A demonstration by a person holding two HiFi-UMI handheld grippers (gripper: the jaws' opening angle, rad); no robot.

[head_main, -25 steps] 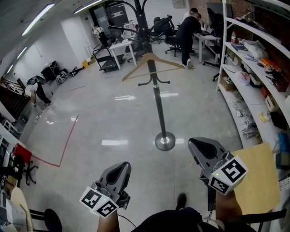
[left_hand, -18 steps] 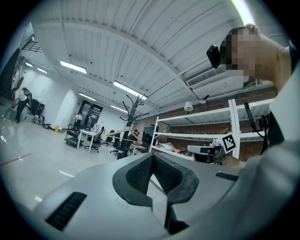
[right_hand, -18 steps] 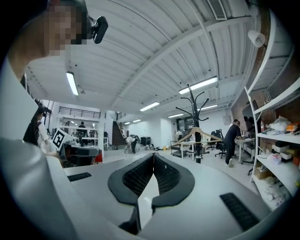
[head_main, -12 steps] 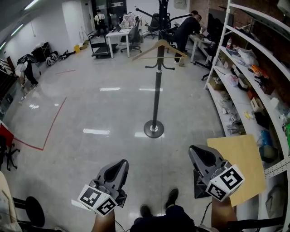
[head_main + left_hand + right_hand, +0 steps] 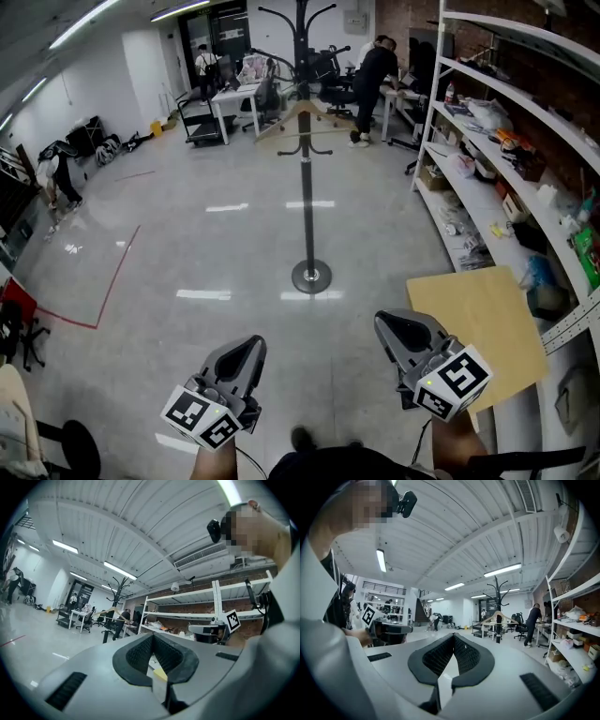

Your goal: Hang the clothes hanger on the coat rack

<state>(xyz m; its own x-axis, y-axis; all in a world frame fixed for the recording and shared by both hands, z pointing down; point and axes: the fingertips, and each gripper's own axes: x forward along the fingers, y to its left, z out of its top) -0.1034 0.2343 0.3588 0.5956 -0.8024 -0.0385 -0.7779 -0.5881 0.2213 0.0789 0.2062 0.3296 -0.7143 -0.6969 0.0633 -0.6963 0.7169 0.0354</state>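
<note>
A wooden clothes hanger (image 5: 302, 117) hangs on the black coat rack (image 5: 306, 187), just above its lower hooks, out on the open floor. Both grippers are low and near me, well short of the rack's round base (image 5: 310, 276). My left gripper (image 5: 254, 343) is shut with nothing in it, and so is my right gripper (image 5: 385, 321). In the left gripper view the jaws (image 5: 153, 637) meet, with the rack (image 5: 115, 603) and hanger (image 5: 108, 611) far off. The right gripper view shows its jaws (image 5: 453, 635) closed, and the hanger (image 5: 499, 617) on the distant rack (image 5: 500, 601).
White shelving (image 5: 511, 141) loaded with items runs along the right. A tan board (image 5: 478, 319) leans by it near my right gripper. A person (image 5: 370, 80) stands at desks behind the rack, another (image 5: 56, 173) bends at the far left. Red tape (image 5: 108, 291) marks the floor.
The head view has drawn back and lifted, so the rack looks farther off and shows its full height. The hanger stays on the rack. Both grippers remain low and shut.
</note>
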